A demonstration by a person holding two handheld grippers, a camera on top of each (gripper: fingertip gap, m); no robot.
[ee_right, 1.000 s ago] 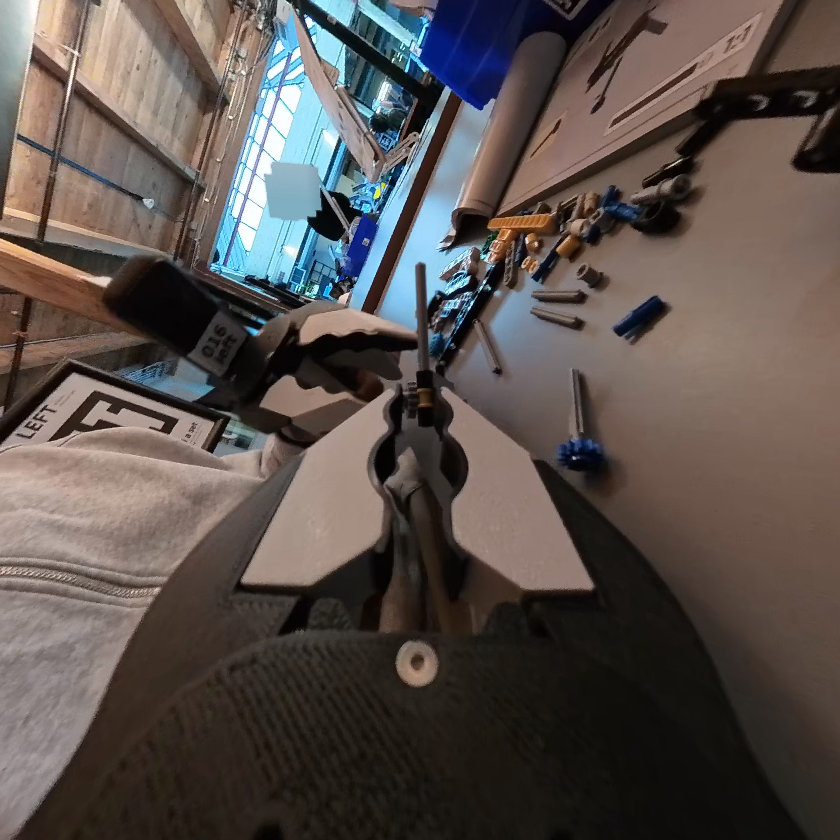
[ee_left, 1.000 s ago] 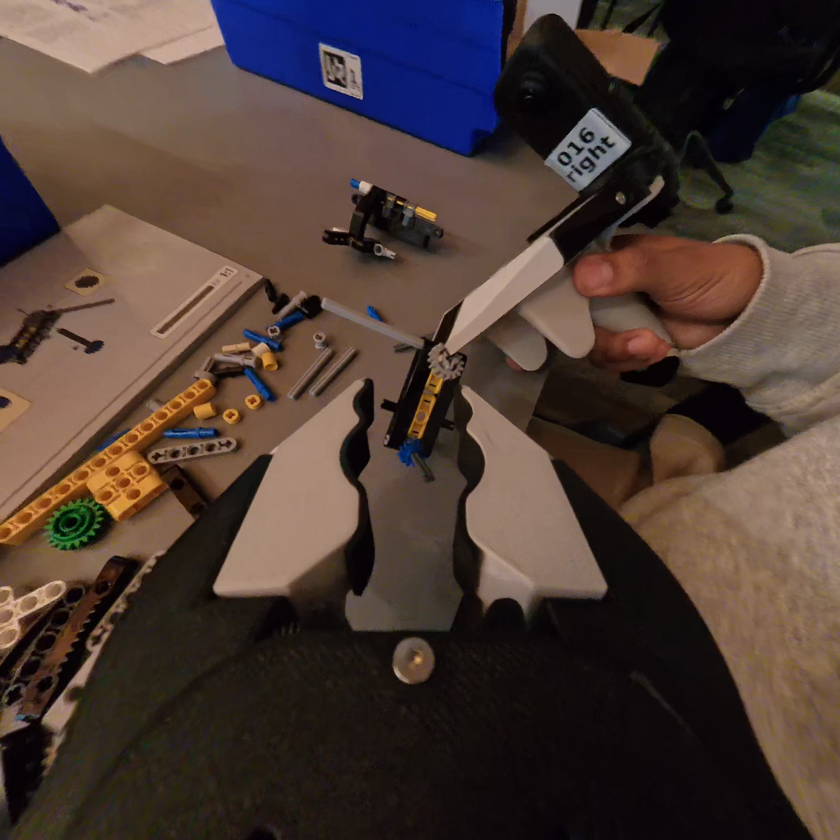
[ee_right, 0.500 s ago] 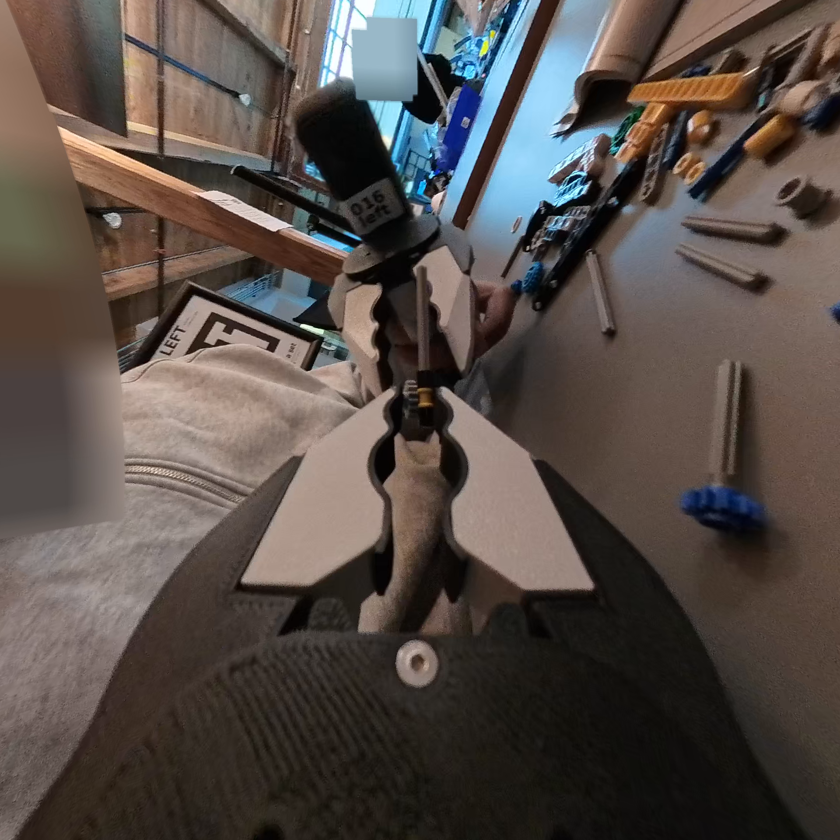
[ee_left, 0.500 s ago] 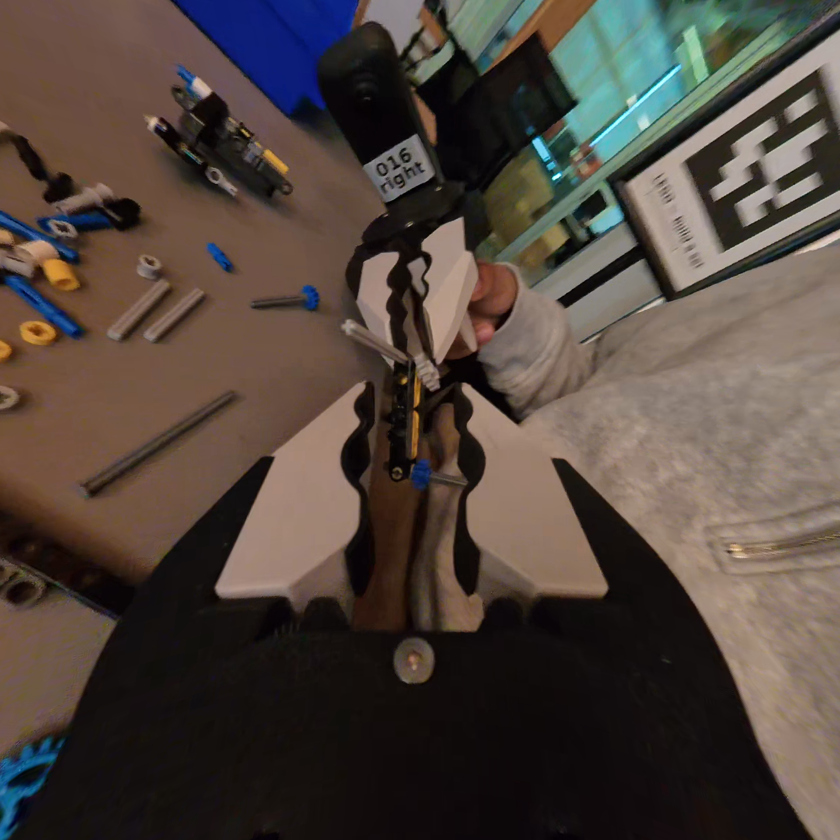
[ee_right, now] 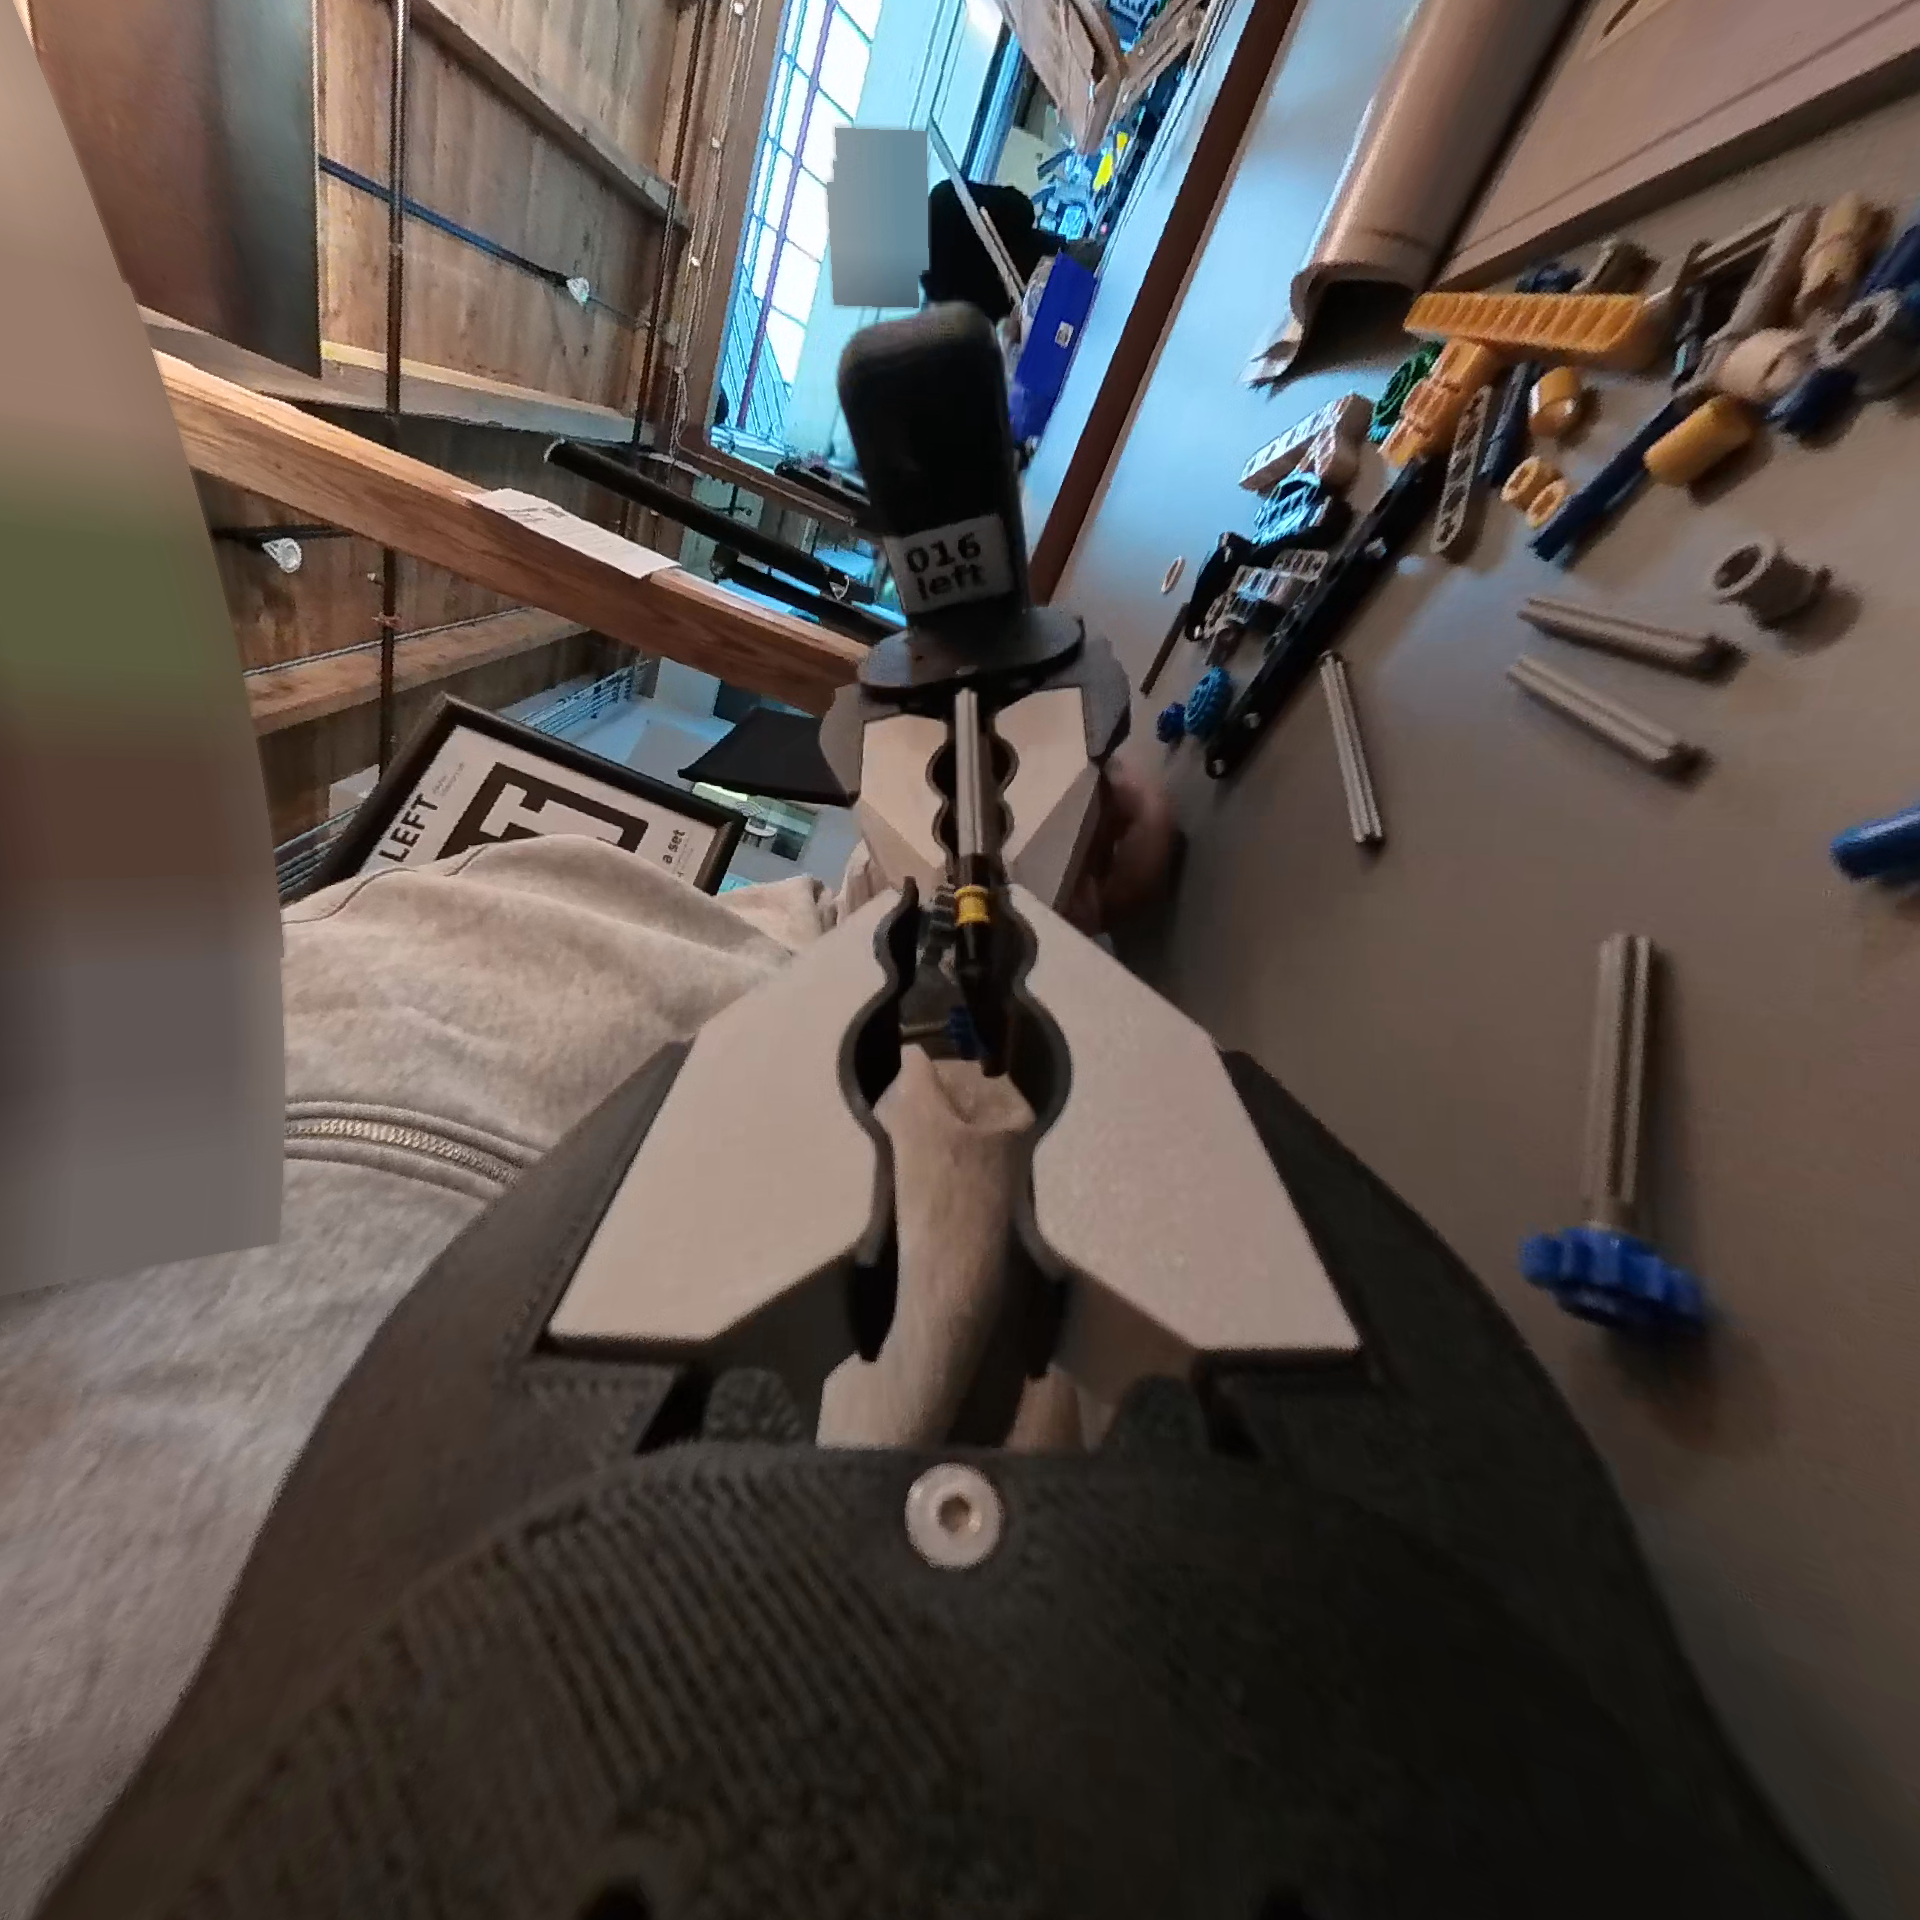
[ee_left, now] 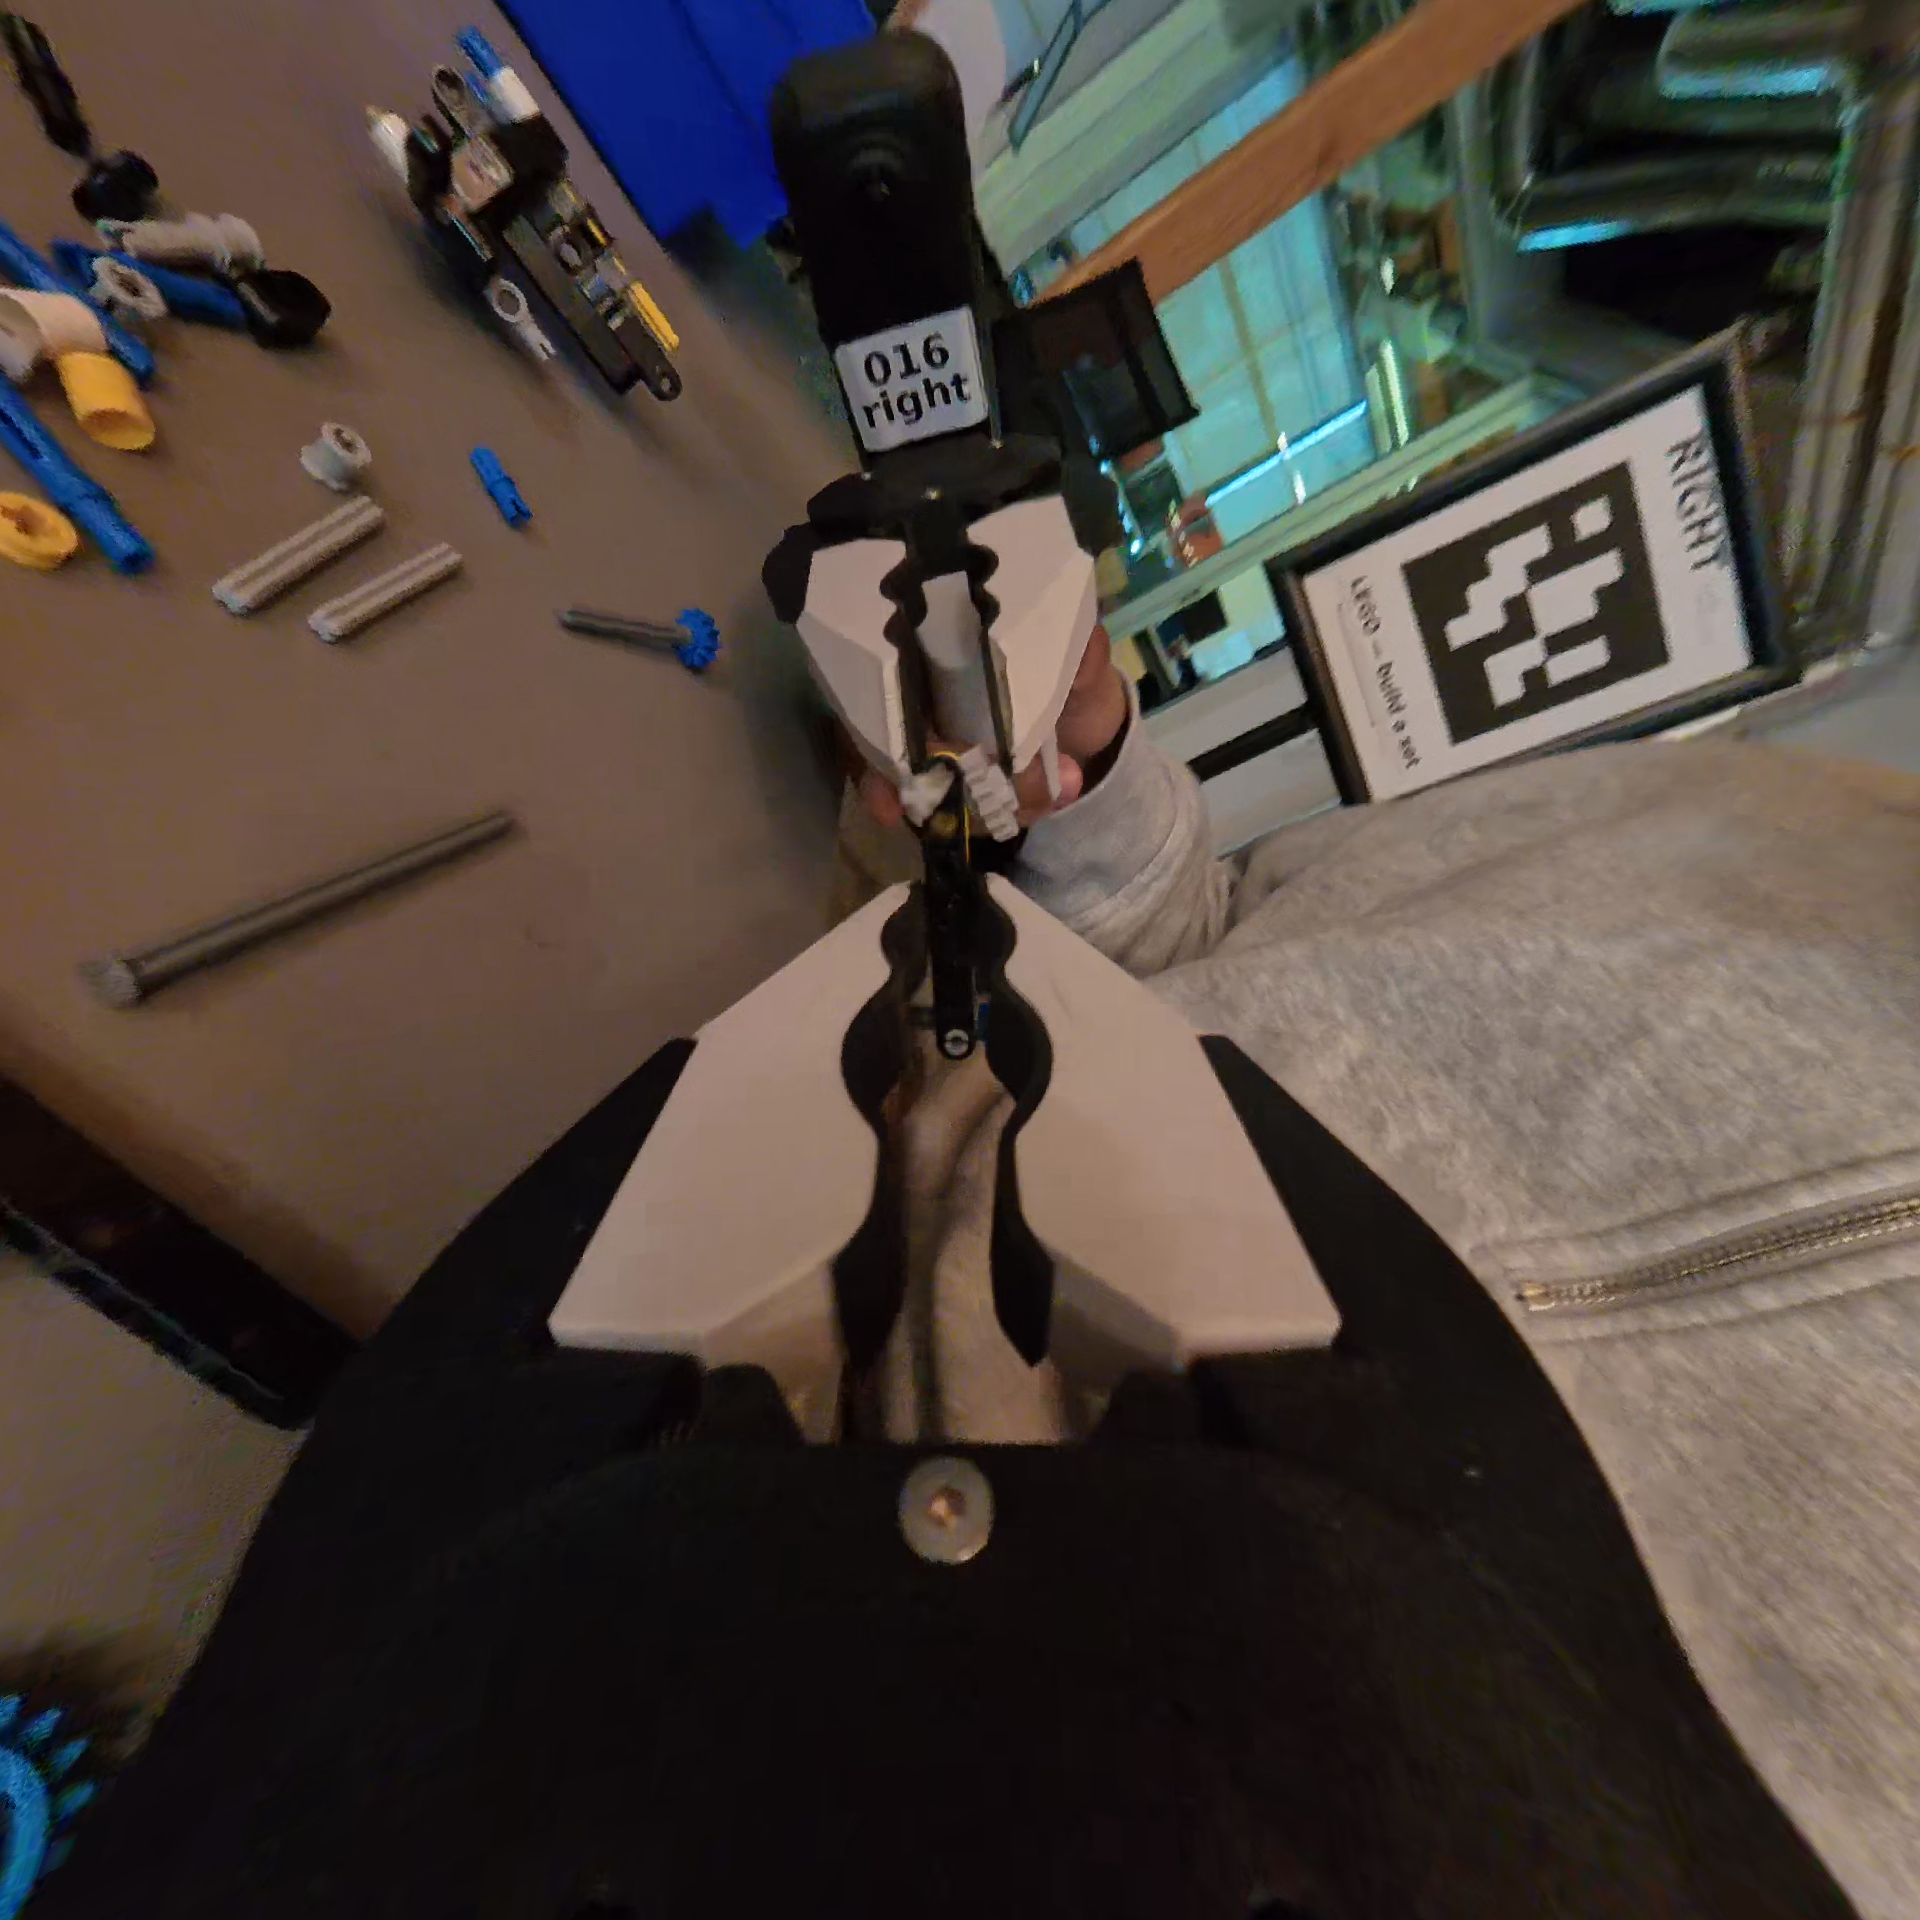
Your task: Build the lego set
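A small lego sub-assembly (ee_left: 951, 935), a black beam with a yellow bush, a grey gear and a long grey axle (ee_right: 969, 769), is held in the air between both grippers. My left gripper (ee_left: 951, 902) is shut on the black beam's near end. My right gripper (ee_left: 961, 795) faces it tip to tip and is shut on the gear end. In the right wrist view my right gripper (ee_right: 961, 916) grips the assembly at the yellow bush (ee_right: 971, 902), and the axle runs on between the fingers of the left gripper (ee_right: 974, 860).
Loose parts lie on the grey table (ee_left: 468, 1039): a blue gear on an axle (ee_left: 675, 634), a long dark axle (ee_left: 301, 909), two grey axles (ee_left: 343, 566), a second black sub-assembly (ee_left: 551, 260), a yellow beam (ee_right: 1527, 317). A person's grey sweatshirt (ee_left: 1558, 1039) is close below. Less than 4 cm separates the two grippers' tips.
My left gripper went from open to shut on the assembly that the right gripper held. Both grippers swung round to face each other end-on, off the table's edge.
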